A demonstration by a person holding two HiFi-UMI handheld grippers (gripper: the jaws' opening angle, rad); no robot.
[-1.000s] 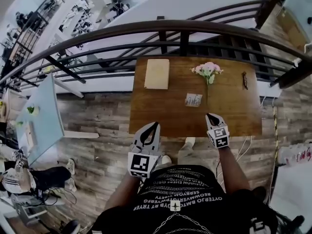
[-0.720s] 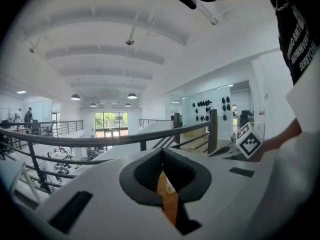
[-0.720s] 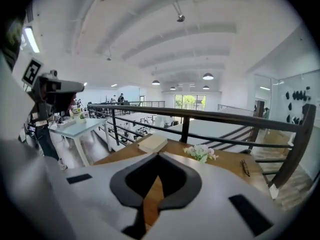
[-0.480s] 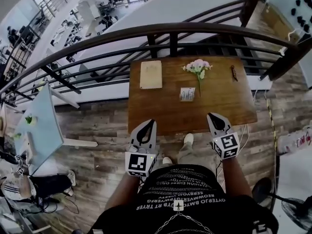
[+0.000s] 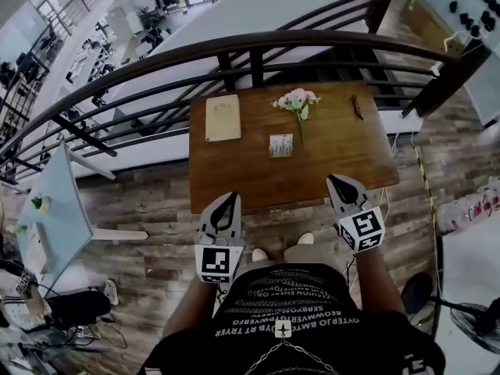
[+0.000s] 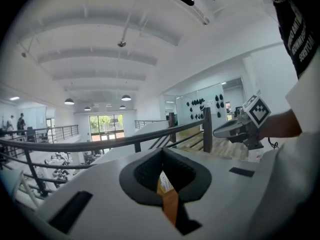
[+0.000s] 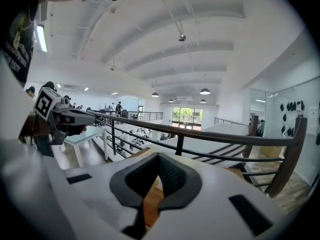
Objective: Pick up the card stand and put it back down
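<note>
Left claw: jaws pressed together, tips meeting, nothing pinched. Only the hollow between the pads stays open, and a sliver of the brown table shows through it in the left gripper view. The claw hangs off the table's near edge, toward its left corner, over the plank floor, not touching the table

Right claw: jaws pressed together too, empty. The right gripper view shows the same kind of hollow, with table wood behind it. The claw sits at the table's near edge, toward its right side, apart from the tabletop. The marker cubes on both claws face up at the head camera, and both claws point toward the table's far edge. The person's arms and dark printed shirt are on the near side of the table

The card stand stands about mid-table, upright, well apart from both claws, nothing touching it

A bunch of pink flowers lies on the far half of the table, its stem running toward the near edge and ending just beside the card stand's right side. A beige pad lies flat on the table's far left part. A small dark item lies on the table's far right part, too small to tell what it is. A dark railing runs along just past the table's far edge
</note>
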